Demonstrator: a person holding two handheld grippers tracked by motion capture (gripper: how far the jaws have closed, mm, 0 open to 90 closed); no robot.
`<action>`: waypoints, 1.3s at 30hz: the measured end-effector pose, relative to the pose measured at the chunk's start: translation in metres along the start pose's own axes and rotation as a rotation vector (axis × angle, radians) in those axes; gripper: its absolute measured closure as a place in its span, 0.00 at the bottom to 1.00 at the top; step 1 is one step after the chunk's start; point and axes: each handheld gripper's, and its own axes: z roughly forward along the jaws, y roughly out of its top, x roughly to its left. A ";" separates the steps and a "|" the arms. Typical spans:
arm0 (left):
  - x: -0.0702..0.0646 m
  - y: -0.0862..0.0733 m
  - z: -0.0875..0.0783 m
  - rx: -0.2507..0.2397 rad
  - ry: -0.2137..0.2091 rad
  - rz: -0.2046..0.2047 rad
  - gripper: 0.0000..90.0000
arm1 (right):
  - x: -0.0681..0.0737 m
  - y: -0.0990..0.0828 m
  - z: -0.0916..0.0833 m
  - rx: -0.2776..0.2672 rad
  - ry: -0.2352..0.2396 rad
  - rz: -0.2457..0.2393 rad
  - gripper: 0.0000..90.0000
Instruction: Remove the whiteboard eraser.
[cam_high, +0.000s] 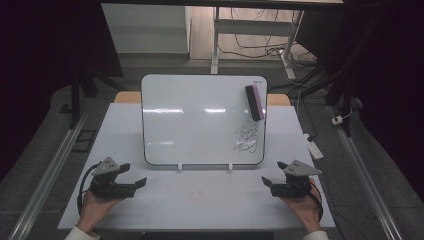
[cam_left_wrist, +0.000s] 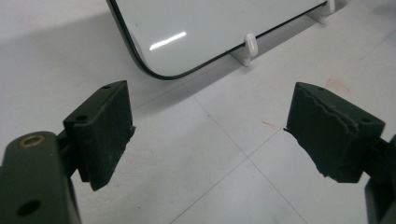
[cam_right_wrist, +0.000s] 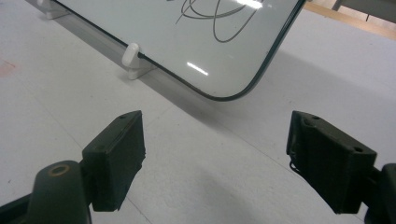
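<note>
A whiteboard (cam_high: 200, 120) leans upright on two white feet in the middle of the white table (cam_high: 170, 200). Black scribbles (cam_high: 247, 136) mark its lower right part, and a purple-backed eraser (cam_high: 254, 102) clings to its upper right corner. My left gripper (cam_high: 135, 176) rests at the front left, in front of the board's lower left corner (cam_left_wrist: 159, 70), open with nothing between its jaws. At the front right, my right gripper (cam_high: 272, 172) is open and empty too, facing the board's lower right corner (cam_right_wrist: 224, 91) and the scribbles (cam_right_wrist: 215, 18).
Faint red marks (cam_high: 197, 194) stain the table between the grippers. One white foot (cam_left_wrist: 250, 46) of the board stands ahead of the left gripper, another foot (cam_right_wrist: 132, 58) ahead of the right. Cables and a desk frame (cam_high: 250, 30) lie on the floor beyond the table.
</note>
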 end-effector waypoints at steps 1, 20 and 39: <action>0.000 0.000 0.000 0.000 0.000 -0.001 0.17 | 0.000 0.000 0.000 0.000 0.000 0.000 0.22; 0.000 0.000 0.001 0.004 -0.009 -0.001 0.16 | 0.005 0.011 -0.004 -0.014 -0.016 0.014 0.25; -0.001 0.001 0.006 0.016 -0.019 -0.018 0.16 | 0.007 0.075 -0.015 -0.131 -0.040 0.032 0.27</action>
